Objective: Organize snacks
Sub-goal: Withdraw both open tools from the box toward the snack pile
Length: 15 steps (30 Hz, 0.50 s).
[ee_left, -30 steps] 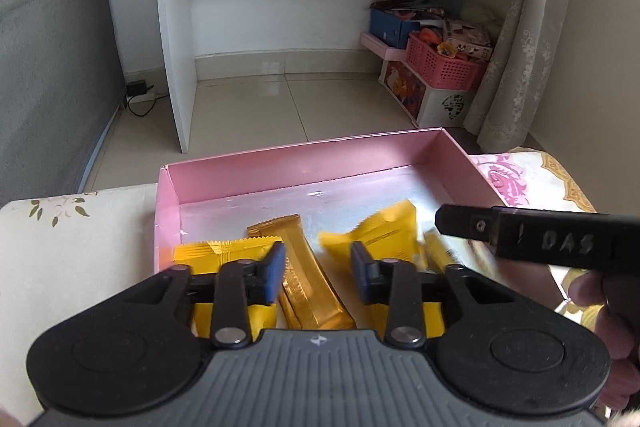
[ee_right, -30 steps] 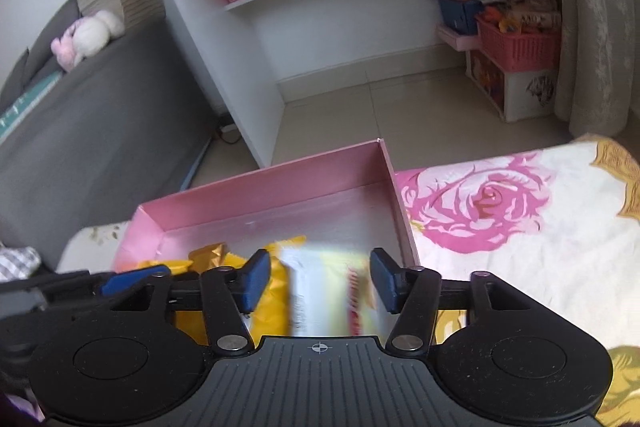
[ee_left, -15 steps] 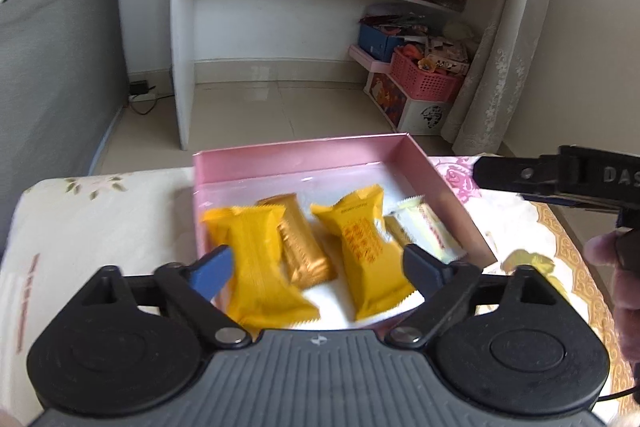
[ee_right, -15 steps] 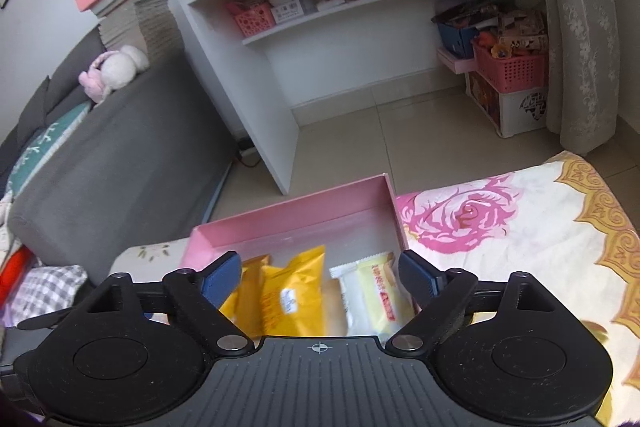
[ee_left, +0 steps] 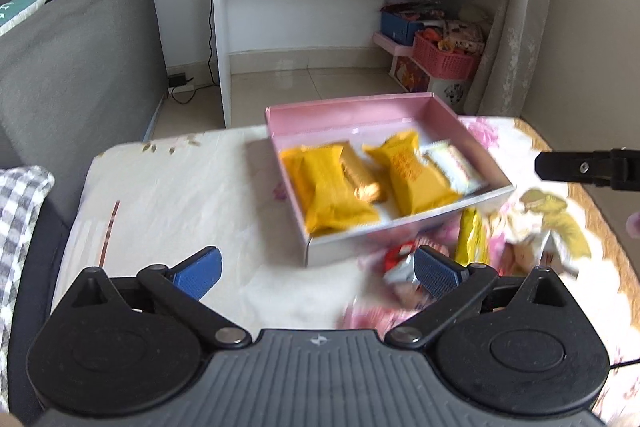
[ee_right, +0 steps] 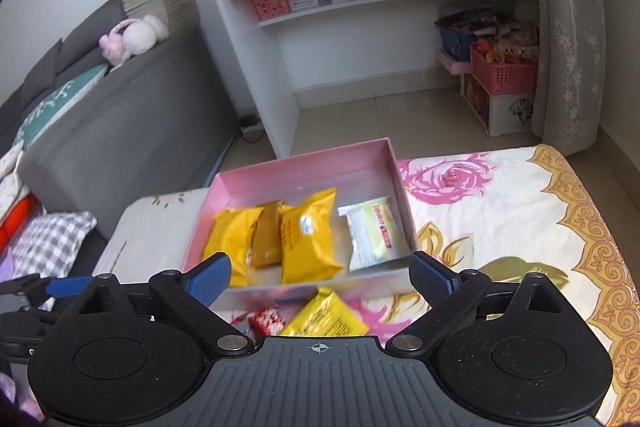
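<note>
Both grippers have let go and drawn back from the pink box (ee_right: pixel 304 163). A second ago they were down inside it, closed to a narrow gap over the packets; now the left gripper (ee_left: pixel 318 269) and the right gripper (ee_right: pixel 320 273) are opening wide, with nothing between the jaws of either. Four snacks lie in the box: two yellow packets (ee_right: pixel 308 235), a gold bar (ee_right: pixel 268 235) between them and a white packet (ee_right: pixel 374 233) at the right wall. So this pair of placements looks finished. Still outside, just in front of the box on the flowered tablecloth (ee_right: pixel 500 211), lie a yellow packet (ee_right: pixel 326 315) and a red-and-white candy (ee_right: pixel 268 319); nothing blocks the way to them. Shelves (ee_right: pixel 360 3) and a grey sofa (ee_right: pixel 120 115) stand well behind
</note>
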{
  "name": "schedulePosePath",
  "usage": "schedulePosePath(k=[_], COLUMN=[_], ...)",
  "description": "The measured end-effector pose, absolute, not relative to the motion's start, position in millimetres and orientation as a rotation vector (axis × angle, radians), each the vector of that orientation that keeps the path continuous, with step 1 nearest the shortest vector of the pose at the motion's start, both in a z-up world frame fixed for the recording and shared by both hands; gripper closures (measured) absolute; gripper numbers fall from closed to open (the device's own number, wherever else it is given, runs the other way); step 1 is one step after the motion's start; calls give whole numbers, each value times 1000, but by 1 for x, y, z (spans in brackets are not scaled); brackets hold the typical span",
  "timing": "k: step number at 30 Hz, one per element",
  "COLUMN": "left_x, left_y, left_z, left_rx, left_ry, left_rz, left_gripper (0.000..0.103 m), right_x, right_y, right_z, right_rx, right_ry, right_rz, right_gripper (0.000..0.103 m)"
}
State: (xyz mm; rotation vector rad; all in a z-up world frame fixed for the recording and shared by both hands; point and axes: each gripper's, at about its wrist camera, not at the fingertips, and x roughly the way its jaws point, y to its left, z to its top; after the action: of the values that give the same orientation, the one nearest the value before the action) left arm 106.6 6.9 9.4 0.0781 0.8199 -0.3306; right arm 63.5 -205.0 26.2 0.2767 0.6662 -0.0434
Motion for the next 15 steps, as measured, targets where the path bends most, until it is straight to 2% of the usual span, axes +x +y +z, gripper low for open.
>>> schedulePosePath(k=[8, 15], left_x=[96, 98], left_y=[46, 70], left_z=[-16, -30], left_rx=[45, 113], left_ry=[856, 808], left_rz=[-330, -409], left_gripper=[0, 0], right_x=[46, 36], right_y=[-173, -162], right_z=[1, -23], right_rx=[84, 63], right_ry=[635, 652], right_rz=[16, 64], right_gripper=[4, 4])
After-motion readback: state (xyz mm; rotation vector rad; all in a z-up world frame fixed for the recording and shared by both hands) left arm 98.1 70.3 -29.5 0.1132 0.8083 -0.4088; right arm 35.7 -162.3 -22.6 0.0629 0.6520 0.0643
